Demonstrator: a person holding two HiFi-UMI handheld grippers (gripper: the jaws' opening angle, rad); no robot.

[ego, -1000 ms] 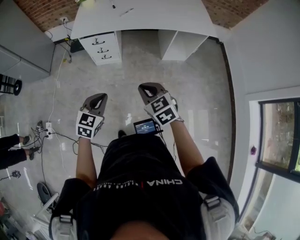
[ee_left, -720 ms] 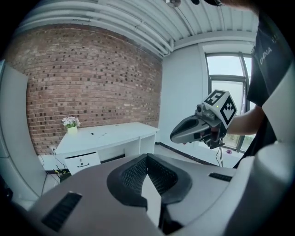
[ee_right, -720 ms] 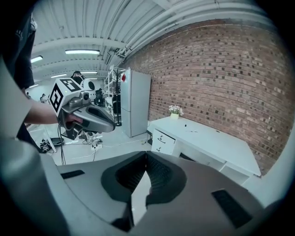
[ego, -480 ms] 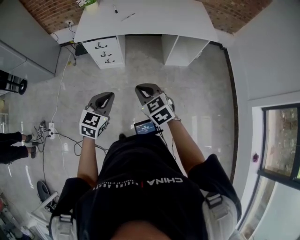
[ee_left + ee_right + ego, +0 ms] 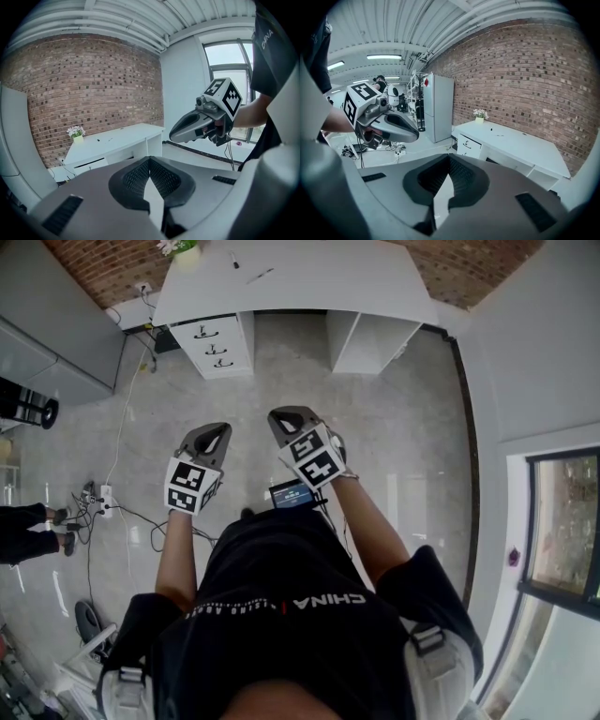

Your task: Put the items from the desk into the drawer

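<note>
Both grippers sit slightly higher in the head view than a second ago, and the desk (image 5: 300,282) has slid a little further into frame, with more of its top showing.

Left gripper (image 5: 214,431): jaws clenched tip to tip, nothing between them. Right gripper (image 5: 286,416): same, pads meeting at the tip, empty. The two are held side by side in the air, near each other but apart.

Well ahead of both jaw pairs stands the white desk against a brick wall (image 5: 84,89). On its top lie small items (image 5: 234,259), thin and pen-like, too small to identify. A flower pot (image 5: 186,249) sits at the corner ahead and left of the left jaws. Under the desk, ahead of the left jaws, is the drawer unit (image 5: 214,345); its three fronts look shut. An open shelf bay (image 5: 366,343) lies ahead and right of the right jaws.

Between jaws and desk only bare floor (image 5: 281,381) shows. Left of the left jaws: a power strip (image 5: 103,498) with cables and another person's legs (image 5: 28,531). Just behind the right jaws is a small screen device (image 5: 292,493).
</note>
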